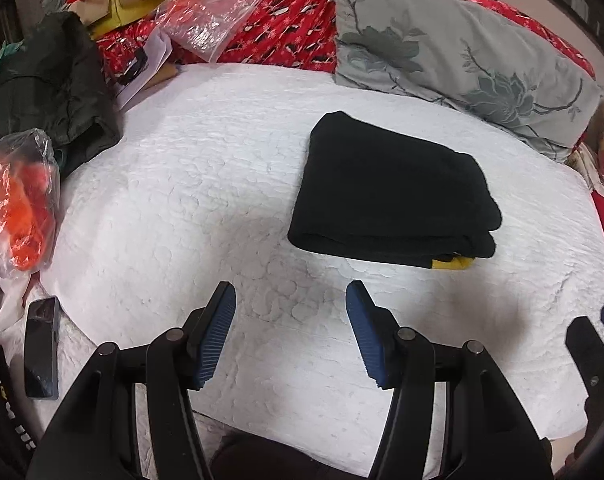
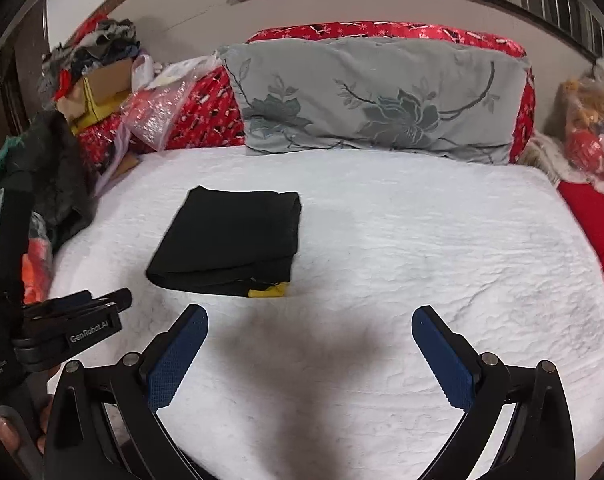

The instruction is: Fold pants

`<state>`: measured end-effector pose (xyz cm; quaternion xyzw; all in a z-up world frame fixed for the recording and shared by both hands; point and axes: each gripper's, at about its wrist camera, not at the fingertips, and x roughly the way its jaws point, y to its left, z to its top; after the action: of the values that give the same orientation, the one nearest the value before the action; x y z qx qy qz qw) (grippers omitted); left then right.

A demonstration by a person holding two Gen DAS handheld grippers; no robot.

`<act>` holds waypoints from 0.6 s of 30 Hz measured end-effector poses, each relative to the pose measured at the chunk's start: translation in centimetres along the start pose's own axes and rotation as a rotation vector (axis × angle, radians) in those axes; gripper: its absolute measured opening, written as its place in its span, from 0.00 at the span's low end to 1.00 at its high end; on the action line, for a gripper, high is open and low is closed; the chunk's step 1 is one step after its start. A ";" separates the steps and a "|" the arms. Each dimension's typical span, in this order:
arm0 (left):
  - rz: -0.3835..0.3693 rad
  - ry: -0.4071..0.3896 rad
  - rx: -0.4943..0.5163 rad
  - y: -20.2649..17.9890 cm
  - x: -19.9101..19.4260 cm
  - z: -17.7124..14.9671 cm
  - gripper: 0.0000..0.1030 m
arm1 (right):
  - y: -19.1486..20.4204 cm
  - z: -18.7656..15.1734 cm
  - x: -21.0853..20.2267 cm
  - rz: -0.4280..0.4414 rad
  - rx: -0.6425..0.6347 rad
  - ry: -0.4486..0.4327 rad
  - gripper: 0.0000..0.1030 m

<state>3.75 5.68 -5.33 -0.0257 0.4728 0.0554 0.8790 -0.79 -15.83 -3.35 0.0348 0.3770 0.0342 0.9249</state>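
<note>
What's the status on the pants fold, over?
Left gripper open, empty. Right gripper open wide, empty. Black fabric pants folded into a compact rectangle on the white quilted bedspread, yellow patch showing at near edge. Nothing in the way.

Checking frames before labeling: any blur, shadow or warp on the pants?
Left wrist view: folded pants sharp, heavy fisheye bend on the white bedspread. Right wrist view: dark tool shadow falls just short of the pants; left edge slightly smeared.
</note>
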 end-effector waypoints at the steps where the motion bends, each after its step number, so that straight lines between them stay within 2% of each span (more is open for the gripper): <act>1: -0.002 -0.005 0.004 -0.1 -0.1 -0.1 0.55 | -0.2 -0.2 0.0 0.018 0.007 0.004 1.00; 9: -0.033 -0.018 0.045 -0.8 -0.6 -0.3 0.55 | -0.3 -0.9 0.7 -0.001 -0.006 0.021 1.00; 18: -0.032 -0.027 0.037 -0.9 -0.8 -0.3 0.55 | 0.0 -0.7 0.4 -0.019 -0.018 0.006 1.00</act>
<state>3.14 4.69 -4.84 -0.0164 0.4613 0.0328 0.8865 -0.92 -15.73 -4.11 0.0226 0.3799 0.0289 0.9243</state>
